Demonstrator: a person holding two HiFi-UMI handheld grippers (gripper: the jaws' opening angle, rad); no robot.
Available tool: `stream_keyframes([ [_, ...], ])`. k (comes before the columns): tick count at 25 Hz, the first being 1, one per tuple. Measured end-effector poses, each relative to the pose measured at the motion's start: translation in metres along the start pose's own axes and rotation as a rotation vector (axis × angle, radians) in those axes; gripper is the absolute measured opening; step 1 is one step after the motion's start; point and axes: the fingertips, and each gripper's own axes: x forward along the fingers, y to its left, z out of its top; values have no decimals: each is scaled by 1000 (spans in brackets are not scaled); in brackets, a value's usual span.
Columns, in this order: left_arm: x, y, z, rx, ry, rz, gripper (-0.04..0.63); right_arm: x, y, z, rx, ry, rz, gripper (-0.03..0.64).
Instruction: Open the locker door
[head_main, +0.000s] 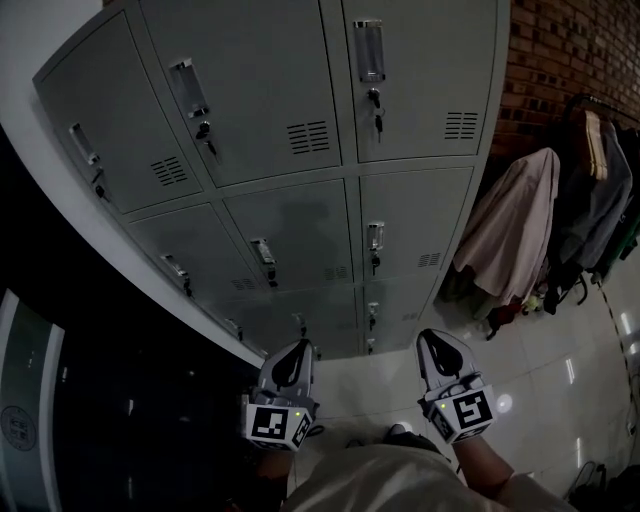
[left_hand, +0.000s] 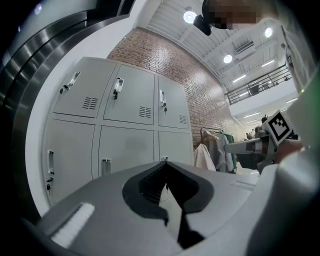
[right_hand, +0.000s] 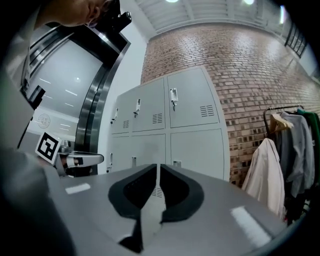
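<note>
A grey bank of lockers (head_main: 290, 130) stands ahead, three columns wide, every door closed; it also fills the left gripper view (left_hand: 125, 115) and the right gripper view (right_hand: 165, 120). Each door has a recessed handle with a key, such as the one on the middle door (head_main: 263, 252). My left gripper (head_main: 297, 345) hangs low and well short of the lockers, its jaws shut and empty (left_hand: 164, 161). My right gripper (head_main: 437, 335) is level with it to the right, also clear of the doors. Its jaws (right_hand: 158, 165) stand a narrow slit apart with nothing between them.
A clothes rack with coats (head_main: 520, 230) stands right of the lockers against a brick wall (head_main: 570, 50). A dark glossy panel (head_main: 100, 420) runs along the left. Pale shiny floor (head_main: 560, 380) lies below the lockers.
</note>
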Motion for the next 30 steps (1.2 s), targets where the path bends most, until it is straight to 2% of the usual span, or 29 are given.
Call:
stream_keyframes([
  [4,13,-2,-6,6,2,-3,51,45,-17,-14,-32,-70,42,51],
  [6,16,-1,-8,8,7,-2,51,75,-29,-28,-55,-96,53,90],
  [9,15,5,-12,7,18,12,51,125,-44,-54,-42,-46,54,117],
  [13,4,17,-17,0,34,45,51,190,-56,-91,-24,43,59,215],
  [22,-29,47,-24,-4,69,131,51,298,-83,-147,-5,211,18,204],
  [24,-33,51,-25,-1,71,141,49,311,-86,-154,0,231,18,204],
  [27,-39,55,-29,-14,79,156,49,318,-88,-159,9,242,-10,167],
  [30,-41,59,-33,-29,89,174,51,319,-85,-160,18,230,-23,172],
])
